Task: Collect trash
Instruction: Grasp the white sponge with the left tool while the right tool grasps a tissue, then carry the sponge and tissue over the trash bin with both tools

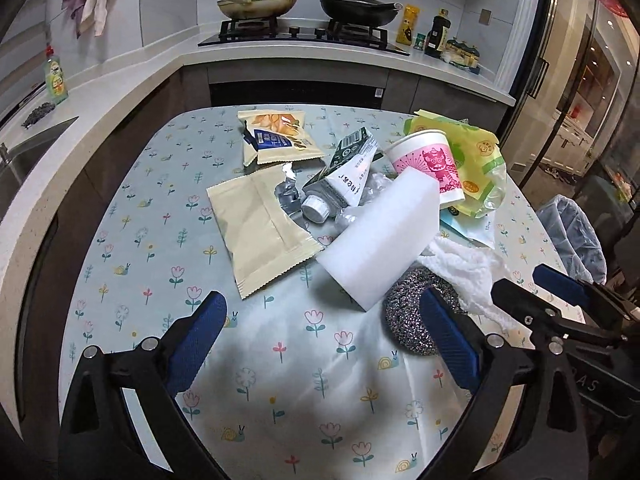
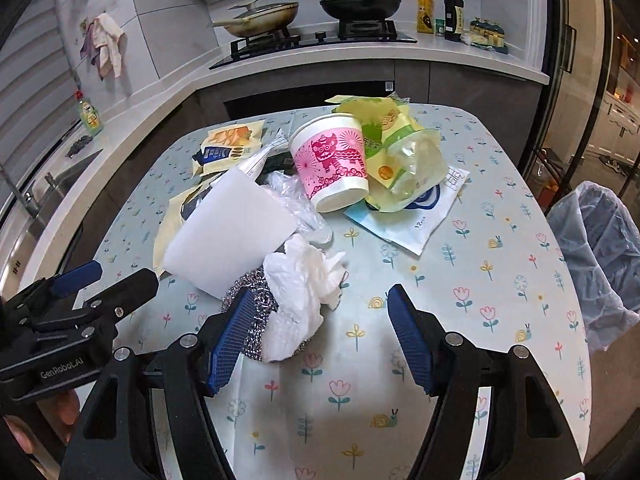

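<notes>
Trash is heaped on the flowered table [image 1: 280, 360]: a white sponge block [image 1: 380, 236], a steel scourer [image 1: 408, 312], a crumpled white tissue [image 2: 304, 296], a pink paper cup [image 2: 332, 160], a toothpaste tube [image 1: 344, 176], beige snack wrappers [image 1: 256, 232], yellow-green bags [image 2: 404, 160]. My left gripper [image 1: 324, 320] is open and empty, low before the sponge, its right finger by the scourer. My right gripper [image 2: 320, 320] is open and empty, the tissue and scourer lying between its fingers.
A bin lined with a grey bag [image 2: 600, 256] stands off the table's right edge. Behind are the counter, stove with two pans [image 1: 304, 4], bottles [image 1: 436, 32] and a sink [image 1: 24, 152] at left.
</notes>
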Tool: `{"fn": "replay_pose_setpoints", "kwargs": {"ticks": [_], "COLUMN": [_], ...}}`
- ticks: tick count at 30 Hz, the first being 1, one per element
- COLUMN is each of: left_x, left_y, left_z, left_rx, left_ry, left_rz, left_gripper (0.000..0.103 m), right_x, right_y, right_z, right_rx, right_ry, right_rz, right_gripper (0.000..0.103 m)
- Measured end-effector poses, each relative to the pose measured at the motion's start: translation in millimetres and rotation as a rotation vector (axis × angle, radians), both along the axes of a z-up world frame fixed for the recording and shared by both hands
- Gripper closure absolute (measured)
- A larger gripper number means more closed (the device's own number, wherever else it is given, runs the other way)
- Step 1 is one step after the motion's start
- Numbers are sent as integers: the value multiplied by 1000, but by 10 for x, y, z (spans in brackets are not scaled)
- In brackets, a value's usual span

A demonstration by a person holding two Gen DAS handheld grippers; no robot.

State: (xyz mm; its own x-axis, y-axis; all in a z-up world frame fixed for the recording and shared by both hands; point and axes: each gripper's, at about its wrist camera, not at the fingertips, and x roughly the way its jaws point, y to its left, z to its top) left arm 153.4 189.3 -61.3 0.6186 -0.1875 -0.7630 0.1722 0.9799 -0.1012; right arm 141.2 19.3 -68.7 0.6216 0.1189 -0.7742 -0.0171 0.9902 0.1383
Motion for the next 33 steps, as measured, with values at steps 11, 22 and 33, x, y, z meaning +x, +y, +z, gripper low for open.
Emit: {"fn": "replay_pose_setpoints", "kwargs": {"ticks": [11, 22, 33], "left_x": [414, 427, 134], "left_y": [-131, -377, -433], "left_z": [-242, -282, 141], "left_rx": [-15, -50, -82], "left_ry": [7, 29, -37], "left_rz": [-147, -218, -179], "left_gripper": [10, 56, 61], "right_x": [245, 230, -23], "right_y": [20, -84, -380], "right_z": [-252, -226, 192], "right_rx": [14, 41, 63], "right_ry": [69, 63, -42], "right_rz": [0, -1, -48], "right_gripper": [70, 92, 94]}}
